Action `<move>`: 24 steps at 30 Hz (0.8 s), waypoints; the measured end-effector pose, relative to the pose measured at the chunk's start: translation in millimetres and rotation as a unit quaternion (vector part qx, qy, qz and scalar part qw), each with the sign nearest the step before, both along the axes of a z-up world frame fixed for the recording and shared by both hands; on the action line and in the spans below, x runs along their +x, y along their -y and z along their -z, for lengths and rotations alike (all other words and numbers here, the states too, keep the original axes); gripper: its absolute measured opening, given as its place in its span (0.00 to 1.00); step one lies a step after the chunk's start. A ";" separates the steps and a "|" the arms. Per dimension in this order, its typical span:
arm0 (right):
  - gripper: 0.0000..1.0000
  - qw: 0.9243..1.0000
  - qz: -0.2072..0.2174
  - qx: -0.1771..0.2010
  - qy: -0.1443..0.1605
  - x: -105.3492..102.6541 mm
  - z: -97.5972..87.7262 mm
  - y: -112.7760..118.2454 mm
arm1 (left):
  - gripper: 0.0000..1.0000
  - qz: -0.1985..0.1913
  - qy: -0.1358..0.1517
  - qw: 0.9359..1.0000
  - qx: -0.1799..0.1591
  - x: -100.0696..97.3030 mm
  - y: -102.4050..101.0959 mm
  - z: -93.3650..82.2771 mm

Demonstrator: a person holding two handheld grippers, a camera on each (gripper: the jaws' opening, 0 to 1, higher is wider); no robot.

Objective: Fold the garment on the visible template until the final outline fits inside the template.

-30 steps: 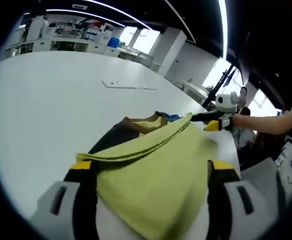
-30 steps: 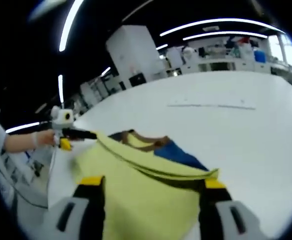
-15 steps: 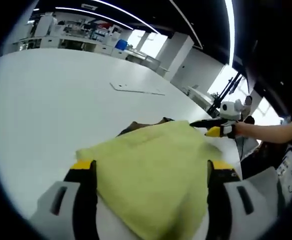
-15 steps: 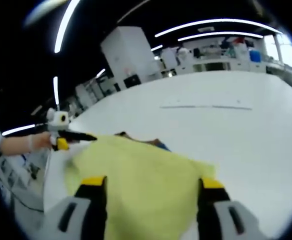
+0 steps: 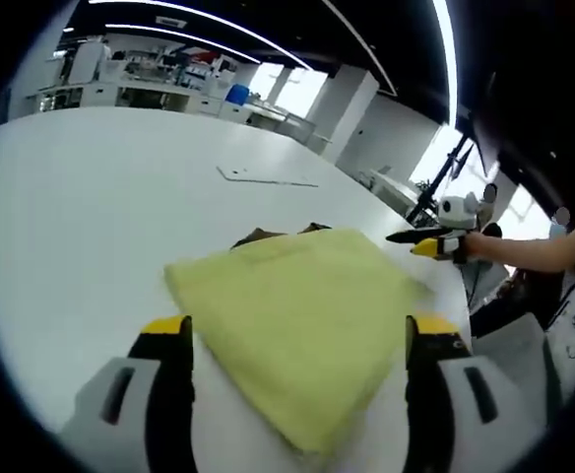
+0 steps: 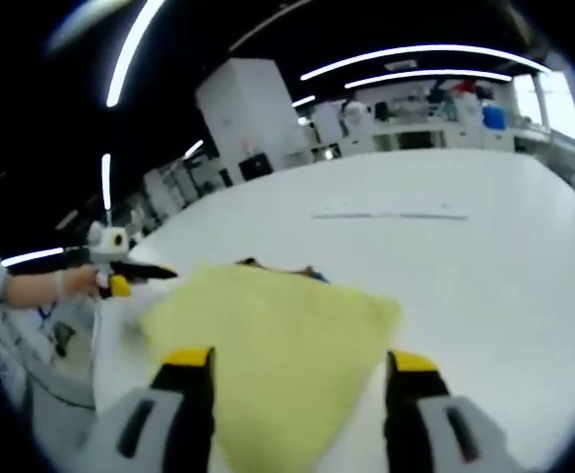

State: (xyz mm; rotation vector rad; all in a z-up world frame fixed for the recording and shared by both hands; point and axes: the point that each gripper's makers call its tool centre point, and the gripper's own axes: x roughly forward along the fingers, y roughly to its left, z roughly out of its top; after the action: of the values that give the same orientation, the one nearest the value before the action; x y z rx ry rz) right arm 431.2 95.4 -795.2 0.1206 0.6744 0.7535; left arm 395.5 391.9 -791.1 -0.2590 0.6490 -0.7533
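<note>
Garment (image 5: 297, 325) folded flat on table (image 5: 81, 217) | blue edge, perhaps, right gripper view (image 6: 317, 277)

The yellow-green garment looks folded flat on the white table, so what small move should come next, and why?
Probably draw both grippers back and check the outline. The yellow-green garment lies flat on the white table, both grippers look open, and dark fabric peeks out at its far edge, which may need tucking.
</note>
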 end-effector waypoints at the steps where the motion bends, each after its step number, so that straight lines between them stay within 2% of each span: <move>1: 0.69 1.000 0.001 -0.001 -0.002 -7.3 -1.5 1.7 | 0.86 0.001 0.000 1.000 0.001 -3.8 -1.1 -0.7; 4: 0.69 1.000 0.003 -0.001 -0.003 -15.0 -1.9 6.7 | 0.85 0.001 0.002 1.000 0.002 -18.7 -5.5 -3.7; 9: 0.69 1.000 0.007 -0.003 -0.007 -39.5 -4.1 15.3 | 0.84 0.012 -0.002 1.000 0.012 -39.4 -10.3 -3.5; 14: 0.68 1.000 0.016 -0.004 -0.010 -50.0 -3.4 24.0 | 0.82 0.022 -0.001 0.999 0.023 -55.4 -13.5 -3.7; 20: 0.67 1.000 0.013 -0.010 -0.013 -64.7 -1.8 27.6 | 0.74 0.038 -0.010 0.998 0.044 -81.6 -16.3 8.2; 24: 0.65 1.000 0.014 -0.009 -0.016 -72.2 -0.6 29.3 | 0.67 0.026 -0.017 0.998 0.049 -92.2 -21.4 18.7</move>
State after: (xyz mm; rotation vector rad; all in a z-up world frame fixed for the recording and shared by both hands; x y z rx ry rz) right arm 358.9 66.1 -794.6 0.1261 0.7094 0.7192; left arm 303.3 413.3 -809.7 -0.1667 0.7259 -0.7660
